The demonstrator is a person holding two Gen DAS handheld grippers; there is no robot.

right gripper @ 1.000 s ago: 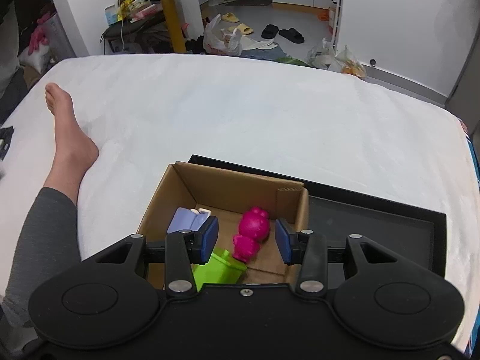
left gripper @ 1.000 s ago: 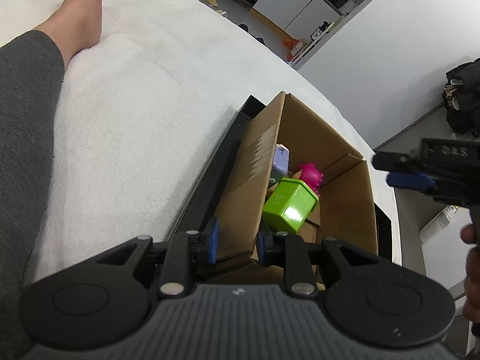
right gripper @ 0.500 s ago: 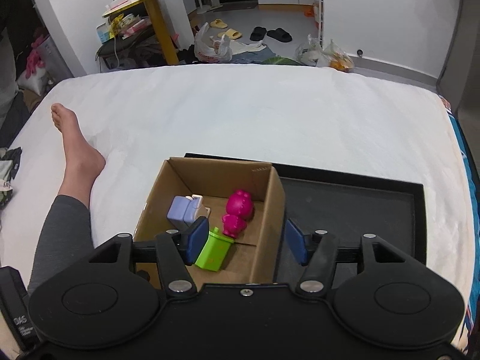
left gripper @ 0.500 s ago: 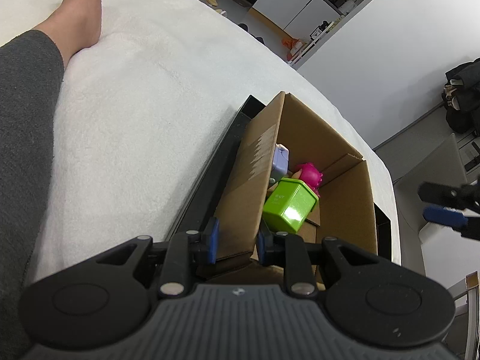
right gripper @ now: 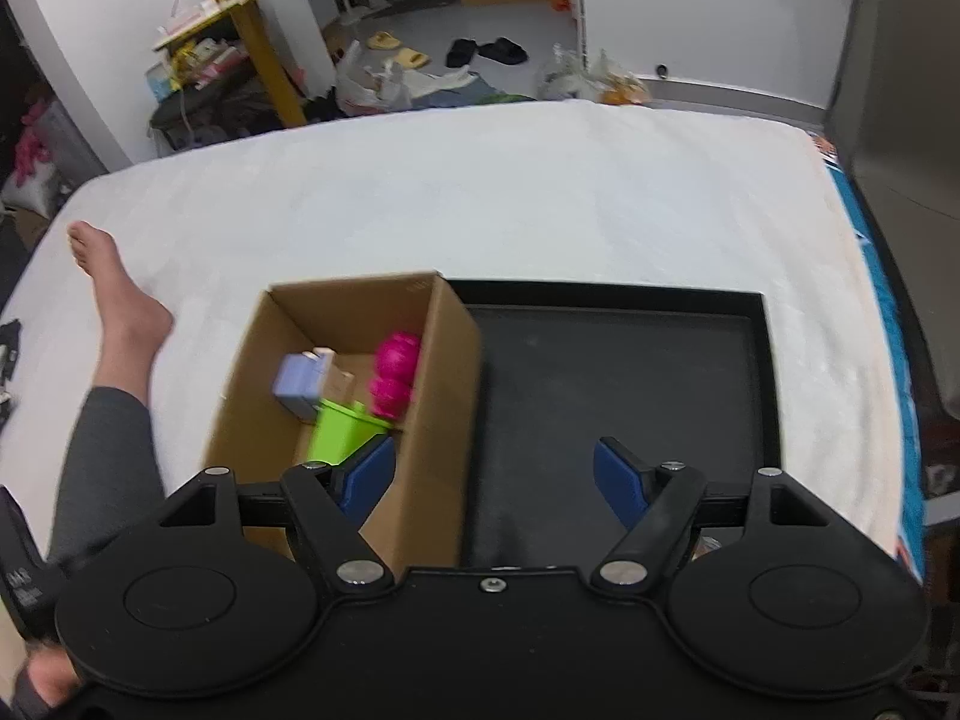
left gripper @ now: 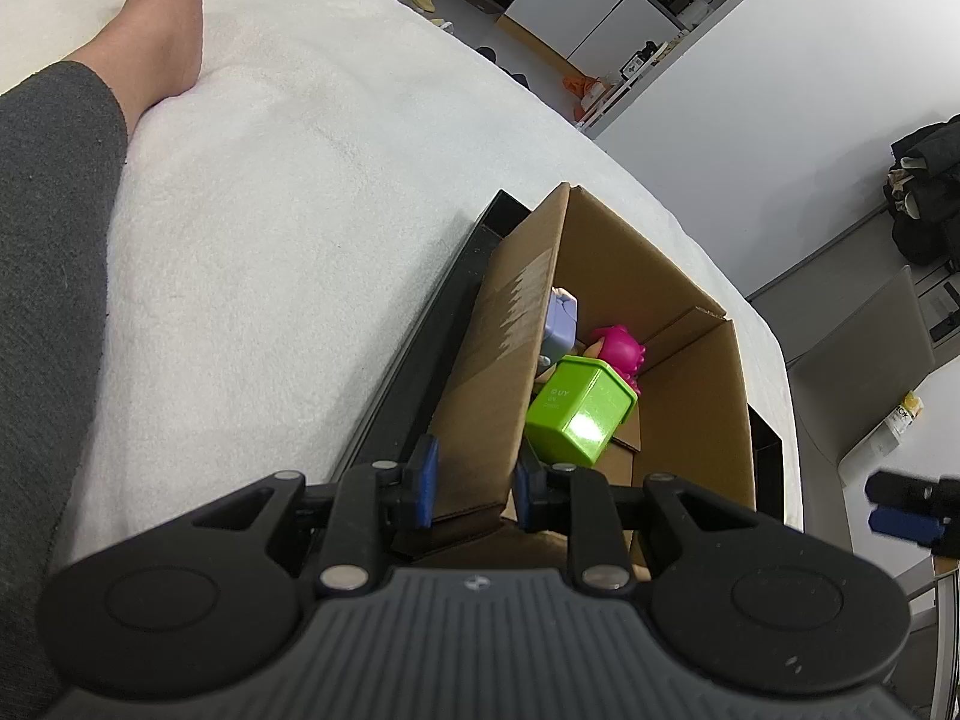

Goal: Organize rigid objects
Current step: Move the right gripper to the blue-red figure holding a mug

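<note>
Left gripper [left gripper: 471,483] pinches the cardboard box [left gripper: 690,372] wall at lower centre; right gripper [right gripper: 493,477] wide open, empty. Risk: thin wall slips, box tips, spilling green container [left gripper: 579,408].

The cardboard box [left gripper: 606,324] is viewed from close against its near wall by the left wrist camera, while box [right gripper: 360,360], black tray [right gripper: 618,384] and white bed [right gripper: 480,192] are seen from higher behind by the right wrist camera.
</note>
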